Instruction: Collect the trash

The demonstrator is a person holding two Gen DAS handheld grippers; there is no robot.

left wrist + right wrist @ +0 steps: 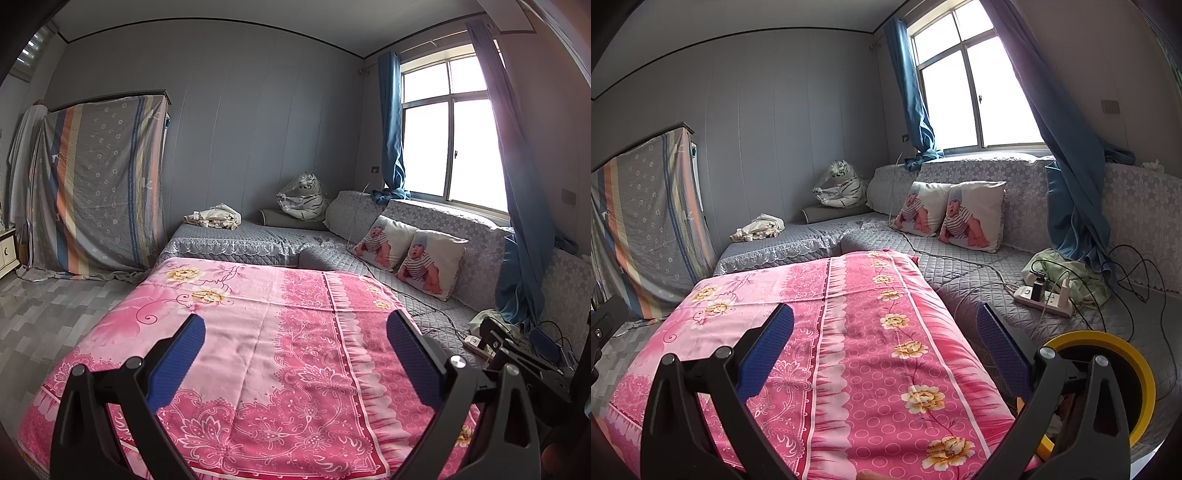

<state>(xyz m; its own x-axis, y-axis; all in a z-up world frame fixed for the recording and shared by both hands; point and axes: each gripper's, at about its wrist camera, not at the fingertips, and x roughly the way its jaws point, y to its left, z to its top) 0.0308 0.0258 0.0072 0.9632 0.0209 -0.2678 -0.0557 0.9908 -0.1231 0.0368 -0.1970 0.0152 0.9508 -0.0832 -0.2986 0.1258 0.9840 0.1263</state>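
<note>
Yellow-rimmed bin (1145, 384) beside spread right gripper (884, 325)

The right gripper (884, 347) hangs above a pink flowered cloth (849, 350), its blue-padded jaws spread wide with nothing between them. At four o'clock a yellow-rimmed bin (1141, 373) sits partly behind the right finger. At two o'clock a white power strip (1043, 299) lies on the grey sofa (960, 269), just beside a crumpled green cloth (1067, 269).

Both grippers (295, 363) (885, 354) alike — black frames, blue ribbed pads, silver screws.
</note>
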